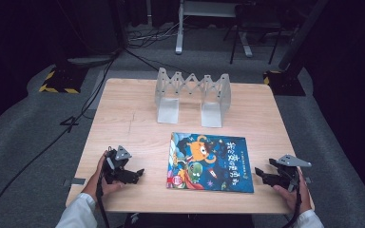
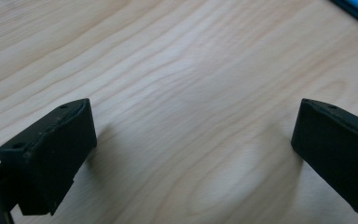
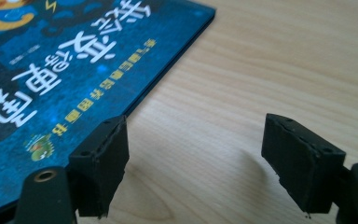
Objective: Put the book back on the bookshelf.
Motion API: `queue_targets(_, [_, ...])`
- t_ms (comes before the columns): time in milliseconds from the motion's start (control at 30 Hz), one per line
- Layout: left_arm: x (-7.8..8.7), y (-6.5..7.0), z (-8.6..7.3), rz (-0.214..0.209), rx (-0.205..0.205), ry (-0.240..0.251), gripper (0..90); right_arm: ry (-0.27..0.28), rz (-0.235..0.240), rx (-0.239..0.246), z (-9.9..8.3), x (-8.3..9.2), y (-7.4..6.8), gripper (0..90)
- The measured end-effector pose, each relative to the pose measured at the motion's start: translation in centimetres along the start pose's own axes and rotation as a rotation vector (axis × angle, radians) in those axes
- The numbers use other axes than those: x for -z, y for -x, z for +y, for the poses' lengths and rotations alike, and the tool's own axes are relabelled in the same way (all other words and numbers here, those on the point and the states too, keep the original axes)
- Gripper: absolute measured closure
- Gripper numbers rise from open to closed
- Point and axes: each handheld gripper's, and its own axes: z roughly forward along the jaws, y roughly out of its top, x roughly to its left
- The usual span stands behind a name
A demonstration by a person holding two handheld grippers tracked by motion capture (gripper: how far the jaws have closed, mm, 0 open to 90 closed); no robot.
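Two grippers released, left gripper [image 1: 135, 174] and right gripper [image 1: 261, 175] flanking flat book [image 1: 210, 162], neither touching

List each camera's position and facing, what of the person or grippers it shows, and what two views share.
High view: above the person's side, looking forward and down on the table, book and bookend rack; both hands, left gripper, right gripper.
Left gripper view: rides the left gripper, facing bare wood between open jaws.
Right gripper view: rides the right gripper, jaws open at the book's edge.
Shared: the book, high and right gripper views.
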Motion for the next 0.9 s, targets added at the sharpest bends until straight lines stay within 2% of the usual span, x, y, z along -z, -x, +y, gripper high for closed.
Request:
queue_targets(33, [-0.2, 0.2, 0.1, -0.014, -0.009, 0.003, 0.0, -0.032, 0.001, 0.005, 0.1, -0.3, -0.1, 22.8])
queue_targets(67, [-0.3, 0.5, 0.3, -0.027, -0.026, 0.0, 0.0, -0.035, -0.006, 0.012, 0.2, -0.4, -0.2, 22.3])
queue_targets(200, [-1.1, 1.5, 1.2, -0.103, -0.104, 0.0, 0.0, -0.032, -0.001, 0.015, 0.5, -0.7, -0.3, 23.3])
queue_targets(233, [-1.3, 1.7, 1.4, -0.114, -0.122, 0.0, 0.0, -0.034, -0.015, 0.008, 0.5, -0.6, -0.2, 24.7])
queue_targets(267, [-1.3, 1.7, 1.4, -0.114, -0.122, 0.0, 0.0, -0.029, -0.029, -0.001, 0.5, -0.6, -0.1, 25.7])
queue_targets(300, [-1.7, 2.2, 1.9, -0.142, -0.156, 0.0, 0.0, -0.019, -0.038, -0.015, 0.6, -0.4, 0.0, 26.2])
queue_targets(333, [-1.8, 2.5, 2.1, -0.159, -0.173, -0.002, 0.0, -0.005, -0.021, -0.035, 0.7, -0.3, 0.1, 26.7])
queue_targets(367, [-2.0, 2.9, 2.3, -0.17, -0.187, -0.002, 0.0, 0.014, 0.026, -0.065, 0.9, -0.3, 0.1, 26.8])
queue_targets(400, [-2.0, 2.9, 2.3, -0.17, -0.187, -0.002, 0.0, 0.014, 0.046, -0.074, 1.1, -0.3, 0.0, 27.3])
queue_targets(433, [-2.4, 3.7, 2.7, -0.185, -0.202, -0.001, 0.0, 0.005, 0.044, -0.059, 1.2, -0.5, -0.3, 28.4])
queue_targets(500, [-2.7, 4.7, 3.0, -0.213, -0.232, 0.0, 0.0, -0.009, 0.076, -0.032, 1.5, -0.9, -1.1, 29.8])
queue_targets(567, [-3.0, 5.7, 3.3, -0.244, -0.267, 0.002, 0.1, -0.018, 0.083, 0.001, 1.8, -1.4, -1.8, 30.7])
queue_targets(600, [-3.0, 5.7, 3.3, -0.244, -0.267, 0.002, 0.1, -0.016, 0.09, 0.01, 2.0, -1.6, -2.2, 31.1])
queue_targets(633, [-3.3, 6.4, 3.6, -0.268, -0.29, 0.002, 0.2, -0.019, 0.106, 0.018, 2.2, -1.8, -2.5, 31.5])
queue_targets(733, [-3.3, 6.8, 3.6, -0.279, -0.301, 0.001, 0.5, -0.025, 0.142, 0.03, 2.6, -2.4, -3.2, 30.9])
queue_targets(800, [-3.2, 7.0, 3.5, -0.279, -0.306, 0.002, 0.6, -0.03, 0.131, 0.049, 2.9, -2.7, -3.5, 27.4])
queue_targets(900, [-3.1, 7.3, 3.4, -0.293, -0.315, 0.002, 0.6, -0.034, 0.138, 0.05, 3.2, -3.1, -3.5, 26.6])
